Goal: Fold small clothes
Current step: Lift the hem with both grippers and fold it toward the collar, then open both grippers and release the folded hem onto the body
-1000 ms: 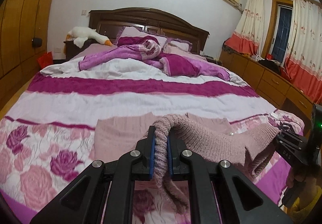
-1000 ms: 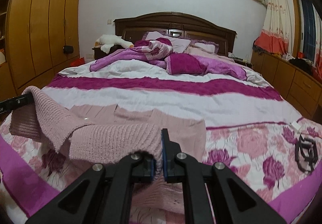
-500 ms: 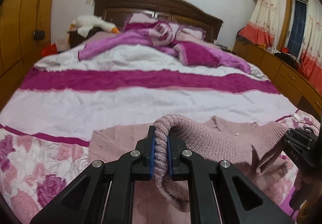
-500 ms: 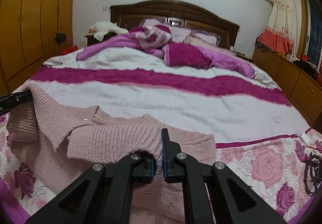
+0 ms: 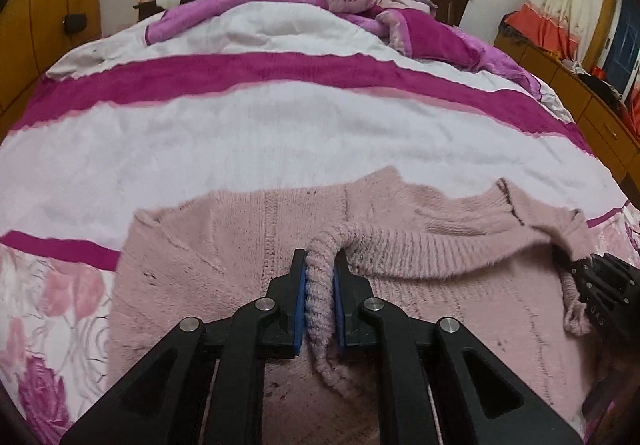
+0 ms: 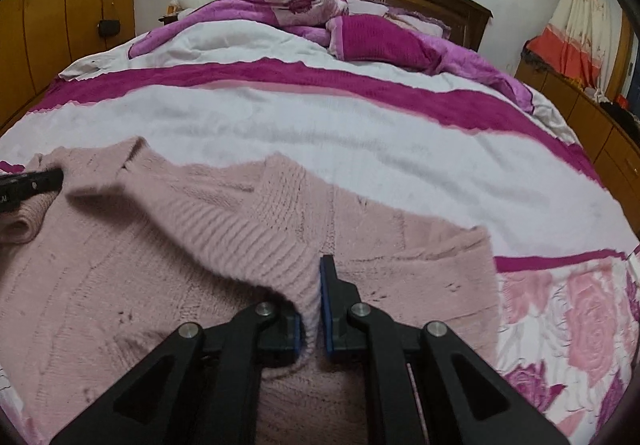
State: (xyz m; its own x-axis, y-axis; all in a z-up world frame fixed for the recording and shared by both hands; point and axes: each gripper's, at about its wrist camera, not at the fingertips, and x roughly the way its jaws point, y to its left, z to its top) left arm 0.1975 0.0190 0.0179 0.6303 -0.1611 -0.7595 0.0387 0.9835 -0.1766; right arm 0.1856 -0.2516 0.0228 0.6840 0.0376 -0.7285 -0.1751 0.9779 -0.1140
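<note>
- Holding the sweater's [image 5: 224, 269] ribbed hem [image 5: 420, 249] pinched tight in both my tongs, left [image 5: 319, 277] and right [image 6: 310, 285].
- Hem runs sideways between them, slung just above the sweater body spread flat on the bed [image 5: 256, 125].
- Collar edge lies straight ahead of both tongs, equally near; I judge the fold goes forward onto it.
</note>
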